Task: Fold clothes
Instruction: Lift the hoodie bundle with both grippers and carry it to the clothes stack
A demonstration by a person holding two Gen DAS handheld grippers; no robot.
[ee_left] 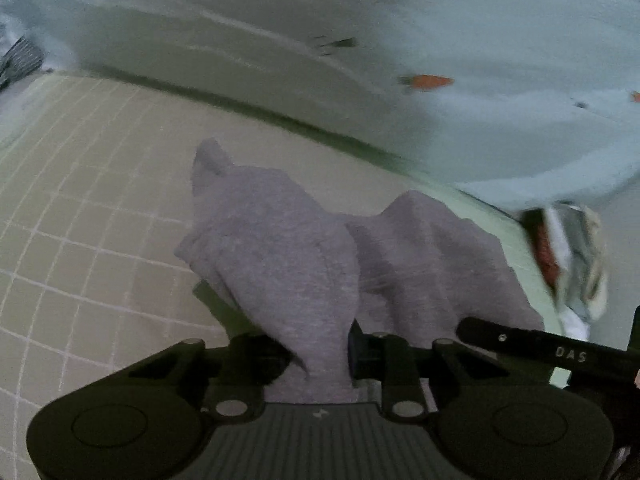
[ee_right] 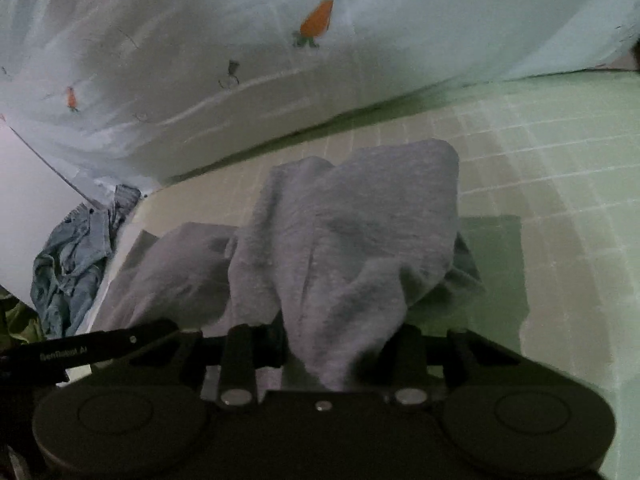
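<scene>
A grey knit garment (ee_left: 288, 248) is bunched up and lifted off a pale green checked bed sheet (ee_left: 80, 208). My left gripper (ee_left: 320, 354) is shut on one fold of it, the cloth pinched between the black jaws. In the right wrist view the same grey garment (ee_right: 352, 232) hangs forward in thick folds. My right gripper (ee_right: 332, 350) is shut on another part of it. Between the two grips the cloth sags toward the sheet. The other gripper's black finger (ee_left: 540, 346) shows at the lower right of the left wrist view.
A light blue quilt with carrot prints (ee_right: 200, 60) lies heaped along the far side of the bed. Blue denim clothes (ee_right: 72, 264) lie beside the bed at the left. A bundle of mixed clothes (ee_left: 572, 256) lies at the bed's right edge.
</scene>
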